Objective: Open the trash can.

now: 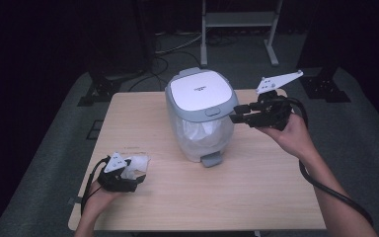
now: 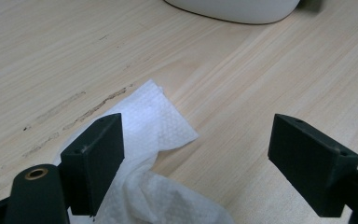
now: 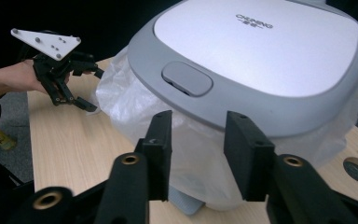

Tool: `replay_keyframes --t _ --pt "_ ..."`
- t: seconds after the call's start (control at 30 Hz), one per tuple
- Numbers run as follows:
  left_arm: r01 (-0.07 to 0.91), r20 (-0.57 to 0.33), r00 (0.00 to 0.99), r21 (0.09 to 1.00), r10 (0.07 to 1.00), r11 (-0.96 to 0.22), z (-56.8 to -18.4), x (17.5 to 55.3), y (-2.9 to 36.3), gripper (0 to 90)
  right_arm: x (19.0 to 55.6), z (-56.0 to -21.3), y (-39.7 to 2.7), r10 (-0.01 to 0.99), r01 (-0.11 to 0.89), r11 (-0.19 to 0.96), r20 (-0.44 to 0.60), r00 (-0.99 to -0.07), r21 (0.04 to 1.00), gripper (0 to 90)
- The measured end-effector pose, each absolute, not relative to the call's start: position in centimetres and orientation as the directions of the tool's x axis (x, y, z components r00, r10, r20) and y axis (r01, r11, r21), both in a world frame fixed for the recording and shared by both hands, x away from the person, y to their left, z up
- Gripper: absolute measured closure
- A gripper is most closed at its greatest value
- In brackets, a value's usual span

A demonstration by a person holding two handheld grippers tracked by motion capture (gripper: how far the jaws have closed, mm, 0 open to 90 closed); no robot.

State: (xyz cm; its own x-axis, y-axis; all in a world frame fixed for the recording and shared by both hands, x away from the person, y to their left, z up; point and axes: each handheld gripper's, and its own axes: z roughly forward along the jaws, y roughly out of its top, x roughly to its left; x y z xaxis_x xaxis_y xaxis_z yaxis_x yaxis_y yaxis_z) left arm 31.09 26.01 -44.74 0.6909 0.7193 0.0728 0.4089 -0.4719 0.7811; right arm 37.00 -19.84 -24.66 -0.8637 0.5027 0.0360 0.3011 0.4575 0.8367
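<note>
Bin: lid shut, white liner showing, at the middle of the surface.
Tissue: crumpled on the surface, front left.
Left gripper: jaws spread wide over the tissue.
Right gripper: jaws half spread, holding nothing, just beside the bin's lid.

A short brand word in dark capital letters is being shown on the white lid of the pedal bin, near the lid's far edge. In the right gripper view it is beginning with "C", but the remaining letters, and smaller marks beneath, are being rendered too small to be read.
</note>
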Motion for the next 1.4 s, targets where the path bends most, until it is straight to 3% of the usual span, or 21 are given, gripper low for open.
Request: replay_keyframes --t 0.43,1.4 --pt "0.41 0.077 0.69 0.779 0.72 -0.475 -44.8 31.0 26.2 17.2 37.9 -23.8 -17.3 0.476 0.286 0.466 0.035 -0.879 0.837 72.0" --pt "0.412 0.073 0.687 0.781 0.723 -0.47 -44.8 31.0 26.4 17.2 39.5 -24.3 -14.5 0.489 0.285 0.474 0.021 -0.872 0.833 82.2"
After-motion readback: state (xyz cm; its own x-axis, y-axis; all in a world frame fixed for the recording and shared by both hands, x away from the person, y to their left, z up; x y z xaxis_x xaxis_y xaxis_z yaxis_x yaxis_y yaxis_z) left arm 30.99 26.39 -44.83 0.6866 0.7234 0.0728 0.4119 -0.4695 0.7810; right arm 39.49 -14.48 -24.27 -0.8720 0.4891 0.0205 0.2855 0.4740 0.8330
